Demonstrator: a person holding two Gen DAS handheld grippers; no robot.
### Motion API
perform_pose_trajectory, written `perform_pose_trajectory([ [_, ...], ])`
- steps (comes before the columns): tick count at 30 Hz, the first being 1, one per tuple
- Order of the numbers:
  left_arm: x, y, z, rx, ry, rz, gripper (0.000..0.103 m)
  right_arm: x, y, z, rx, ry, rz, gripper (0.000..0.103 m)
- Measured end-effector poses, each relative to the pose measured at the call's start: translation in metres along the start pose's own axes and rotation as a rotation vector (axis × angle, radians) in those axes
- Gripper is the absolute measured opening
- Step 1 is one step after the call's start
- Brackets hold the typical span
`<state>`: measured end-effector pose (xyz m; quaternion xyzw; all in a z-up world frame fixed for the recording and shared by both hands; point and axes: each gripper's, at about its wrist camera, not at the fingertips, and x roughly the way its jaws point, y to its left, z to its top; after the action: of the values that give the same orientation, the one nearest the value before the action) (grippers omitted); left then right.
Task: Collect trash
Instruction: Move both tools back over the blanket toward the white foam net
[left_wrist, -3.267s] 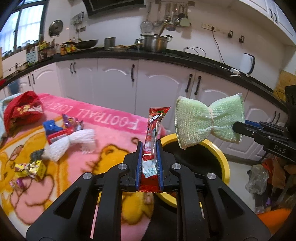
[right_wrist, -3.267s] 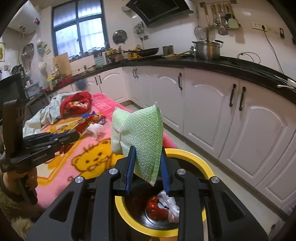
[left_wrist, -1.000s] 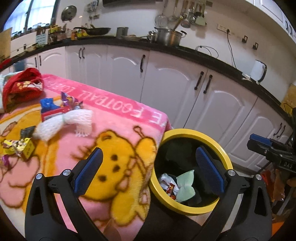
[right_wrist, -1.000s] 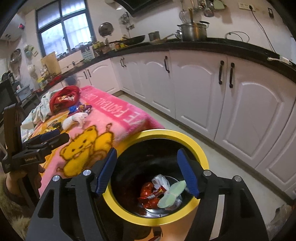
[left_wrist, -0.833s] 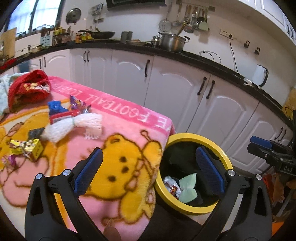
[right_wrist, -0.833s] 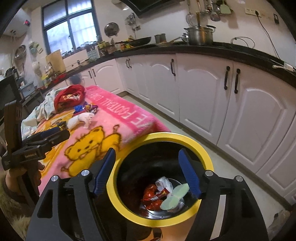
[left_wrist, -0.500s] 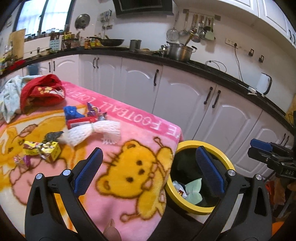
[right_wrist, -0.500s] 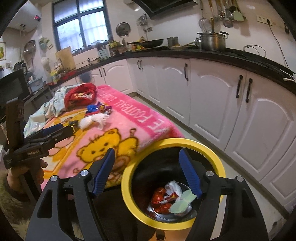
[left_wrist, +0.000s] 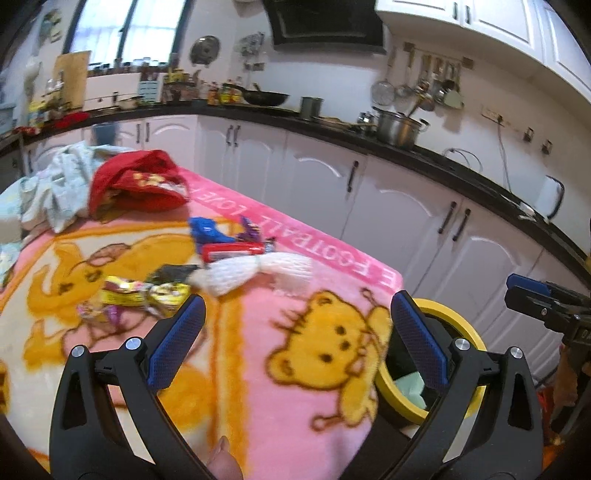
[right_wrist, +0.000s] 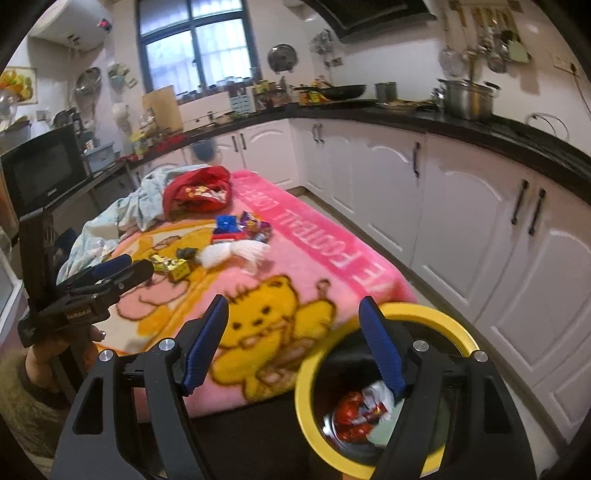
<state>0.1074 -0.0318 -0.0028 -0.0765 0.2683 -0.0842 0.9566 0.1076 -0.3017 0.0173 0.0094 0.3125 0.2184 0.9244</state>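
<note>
Pink bear blanket (left_wrist: 295, 369) carries the wrappers mid-left of frame. Left gripper (left_wrist: 295, 339) and right gripper (right_wrist: 295, 343) both stand wide open, empty. Best to approach the white foam net (left_wrist: 255, 271) low, straddling its pinched middle before closing.

Pink blanket (left_wrist: 258, 332) with yellow bears and white lettering. On it, a white net sleeve (left_wrist: 251, 271), a red wrapper (left_wrist: 232, 251), a blue one (left_wrist: 207, 227), a yellow packet (left_wrist: 122, 291). Yellow-rimmed bin (right_wrist: 373, 465), black inside, holds red wrappers (right_wrist: 351, 410). Blue pads on the fingers (left_wrist: 177, 343).
</note>
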Motion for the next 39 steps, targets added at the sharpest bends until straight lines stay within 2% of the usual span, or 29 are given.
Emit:
perform_pose_trajectory([
  [9, -0.022, 0.046, 0.004, -0.042, -0.027, 0.087, 0.092, 0.032, 0.043, 0.020, -0.062, 0.021, 0.072, 0.071],
  [21, -0.036, 0.092, 0.004, -0.102, -0.038, 0.161, 0.092, 0.050, 0.060, 0.036, -0.076, 0.033, 0.095, 0.071],
  [39, -0.030, 0.142, -0.006, -0.220, 0.005, 0.207, 0.092, 0.097, 0.090, 0.054, -0.134, 0.058, 0.125, 0.071],
])
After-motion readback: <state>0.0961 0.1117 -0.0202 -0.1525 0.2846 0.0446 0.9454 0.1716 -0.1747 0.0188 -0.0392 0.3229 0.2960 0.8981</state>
